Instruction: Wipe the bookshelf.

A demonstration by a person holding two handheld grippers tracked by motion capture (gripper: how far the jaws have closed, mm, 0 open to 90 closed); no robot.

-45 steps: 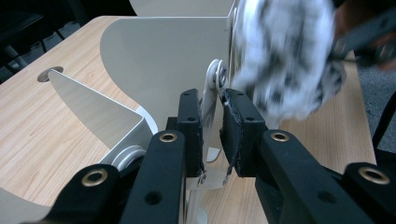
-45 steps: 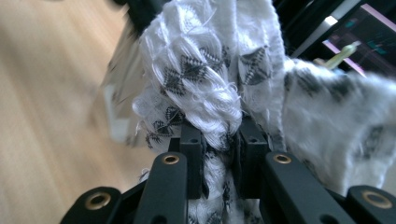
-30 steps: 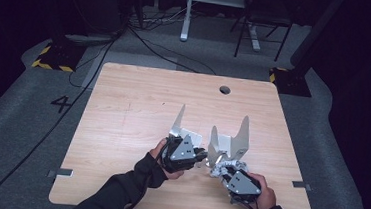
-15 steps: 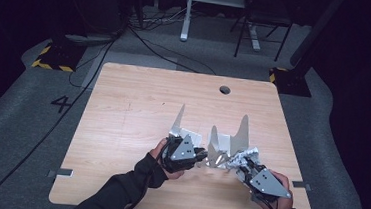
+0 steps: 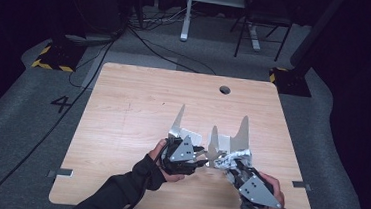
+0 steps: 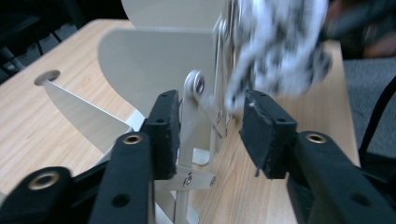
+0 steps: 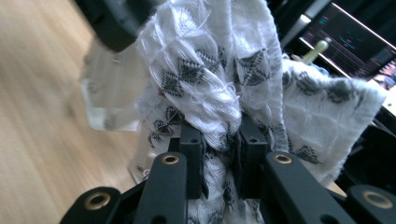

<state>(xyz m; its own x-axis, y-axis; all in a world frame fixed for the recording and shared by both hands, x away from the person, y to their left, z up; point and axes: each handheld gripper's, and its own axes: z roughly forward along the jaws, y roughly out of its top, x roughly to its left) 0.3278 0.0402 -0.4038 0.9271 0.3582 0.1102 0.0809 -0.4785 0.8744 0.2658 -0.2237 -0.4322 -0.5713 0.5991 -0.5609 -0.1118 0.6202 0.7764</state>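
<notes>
Right gripper point(image 7: 217, 154) jaws pinching patterned cloth point(image 7: 219, 88), lifted off bench point(image 5: 122, 119). Left gripper point(image 6: 210, 135) jaws just spreading around metal rack point(image 6: 154, 70) upright, pads look clear. Cloth half done, placement still left.

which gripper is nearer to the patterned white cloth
Right. The right gripper is clamped on the patterned white cloth, which bunches between its jaws. The left gripper, whose jaws have just been opening, straddles a strip of the metal stand, with the cloth just beyond its fingertips.
</notes>
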